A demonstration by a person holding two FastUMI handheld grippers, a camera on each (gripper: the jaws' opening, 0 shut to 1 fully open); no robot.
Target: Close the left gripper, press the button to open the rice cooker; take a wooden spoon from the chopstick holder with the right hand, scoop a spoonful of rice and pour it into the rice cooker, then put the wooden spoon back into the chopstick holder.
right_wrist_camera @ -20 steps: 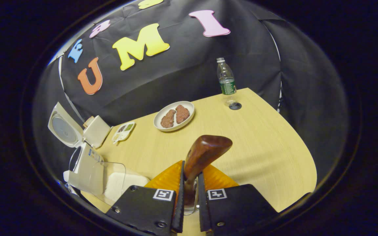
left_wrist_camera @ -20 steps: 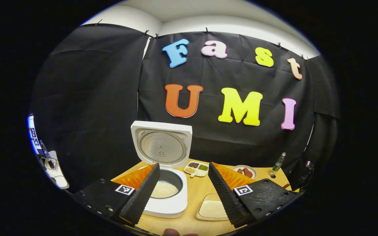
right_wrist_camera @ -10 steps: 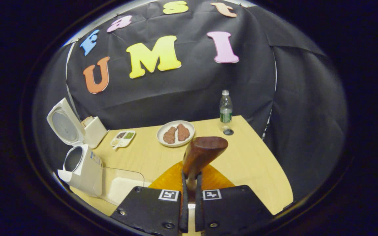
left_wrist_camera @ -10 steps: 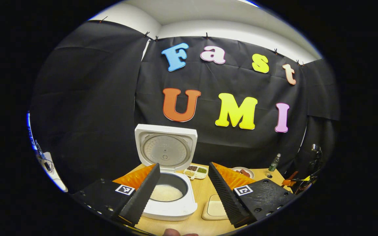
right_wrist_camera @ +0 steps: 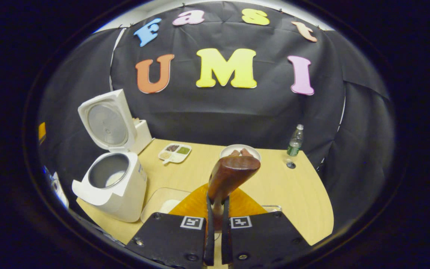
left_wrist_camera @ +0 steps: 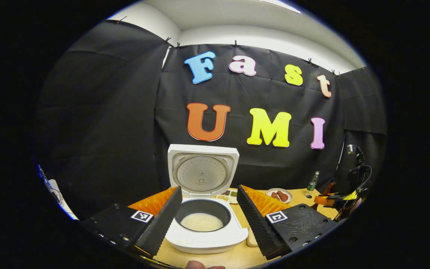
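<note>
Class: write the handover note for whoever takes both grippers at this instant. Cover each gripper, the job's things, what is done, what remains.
Left gripper: open, holding nothing, facing the rice cooker.
Right gripper: shut on the wooden spoon, bowl end up above the table.
Rice cooker: lid up, some rice in the pot.
Rice tray: beside the cooker.
Done: cooker opened, spoon picked up.
Left: return the spoon to the holder; whether a scoop is still due, I cannot tell.

Honestly nothing here you can actually read. The bottle (right_wrist_camera: 295,141) at the far end of the bench (right_wrist_camera: 304,194) has a green label, but it's way too small to make out. The square black-and-white marker tags (right_wrist_camera: 192,222) on the gripper bodies are just block patterns, no letters or numbers.
</note>
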